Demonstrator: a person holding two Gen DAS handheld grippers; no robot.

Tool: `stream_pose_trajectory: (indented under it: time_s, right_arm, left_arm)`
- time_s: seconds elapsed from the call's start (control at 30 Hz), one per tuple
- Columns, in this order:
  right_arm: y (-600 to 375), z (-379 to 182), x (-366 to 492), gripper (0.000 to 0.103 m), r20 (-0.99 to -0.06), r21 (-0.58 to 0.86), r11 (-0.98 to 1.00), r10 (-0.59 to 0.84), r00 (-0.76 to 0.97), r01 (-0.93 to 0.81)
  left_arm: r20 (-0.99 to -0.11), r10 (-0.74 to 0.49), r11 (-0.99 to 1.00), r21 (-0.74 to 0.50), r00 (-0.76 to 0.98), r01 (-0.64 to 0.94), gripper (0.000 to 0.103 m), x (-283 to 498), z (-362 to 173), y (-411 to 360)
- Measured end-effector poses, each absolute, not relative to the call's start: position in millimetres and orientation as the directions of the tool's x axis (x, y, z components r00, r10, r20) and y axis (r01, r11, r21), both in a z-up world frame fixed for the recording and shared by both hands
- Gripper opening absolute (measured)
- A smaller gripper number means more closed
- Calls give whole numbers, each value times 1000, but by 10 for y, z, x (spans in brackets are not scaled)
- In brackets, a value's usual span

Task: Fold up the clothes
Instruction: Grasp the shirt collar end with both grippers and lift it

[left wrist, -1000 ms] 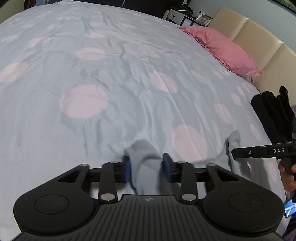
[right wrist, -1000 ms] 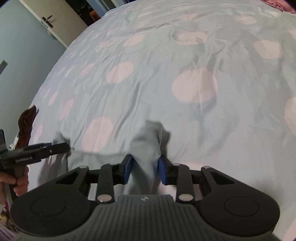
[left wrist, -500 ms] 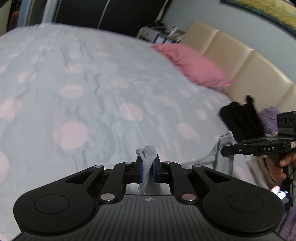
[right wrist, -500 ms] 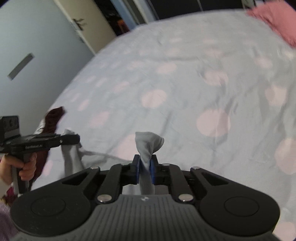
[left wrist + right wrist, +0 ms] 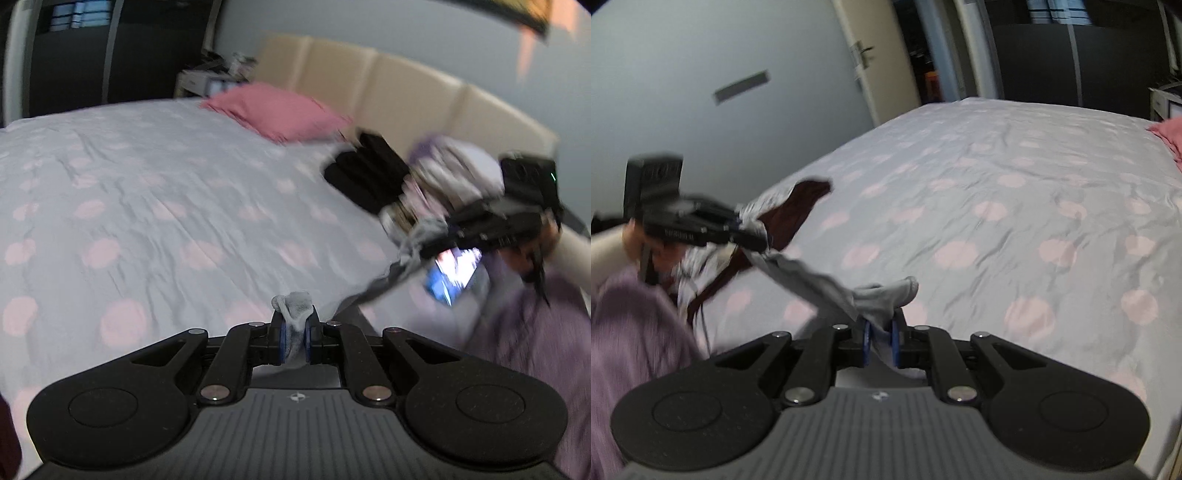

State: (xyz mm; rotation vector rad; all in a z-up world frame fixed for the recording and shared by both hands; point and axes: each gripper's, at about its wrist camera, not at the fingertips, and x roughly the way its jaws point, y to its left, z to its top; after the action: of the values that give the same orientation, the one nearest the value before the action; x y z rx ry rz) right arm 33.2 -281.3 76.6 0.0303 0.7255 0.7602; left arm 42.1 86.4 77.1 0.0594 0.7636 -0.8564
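A light grey garment hangs stretched between my two grippers above the bed. In the left wrist view my left gripper (image 5: 294,334) is shut on one bunched corner of the grey garment (image 5: 293,301). The cloth runs right to my right gripper (image 5: 428,247), held by a hand. In the right wrist view my right gripper (image 5: 880,341) is shut on the other corner of the grey garment (image 5: 886,295). From there the cloth slants up left to my left gripper (image 5: 757,240). The picture is blurred.
The bed cover (image 5: 147,206) is grey with pink dots. A pink pillow (image 5: 280,110), black clothes (image 5: 365,173) and a heap of pale clothes (image 5: 458,166) lie by the beige headboard (image 5: 406,85). A maroon garment (image 5: 798,206) lies at the bed's edge. A purple sleeve (image 5: 628,314) is near.
Both grippers went from open around the grey garment's corners to shut on them. Both then rose and rolled, lifting the garment off the bed cover.
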Motion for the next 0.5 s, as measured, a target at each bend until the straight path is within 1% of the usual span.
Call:
stream_pose_trajectory:
  time_s: [0.13, 0.2, 0.33, 0.43, 0.5]
  right_arm:
    - [-2721, 499, -68, 13, -649, 234, 686, 638, 415, -689]
    - [-2655, 308, -192, 13, -694, 205, 664, 617, 371, -719]
    - [-2570, 1, -319, 12, -748, 163, 628, 581, 320, -761]
    - [-2529, -158, -352, 12, -780, 115, 606, 545, 306, -787]
    - [-2508, -244, -382, 12, -798, 73, 592, 517, 308, -803]
  left_arm:
    - [-704, -619, 640, -195, 349, 743, 7, 119, 520, 716]
    - [-735, -593, 628, -168, 328, 760, 7, 22, 354, 643]
    - [-789, -538, 595, -106, 297, 797, 7, -165, 42, 559]
    - [-804, -527, 595, -118, 275, 795, 7, -259, -171, 565]
    - [-811, -512, 580, -82, 284, 811, 7, -316, -266, 532]
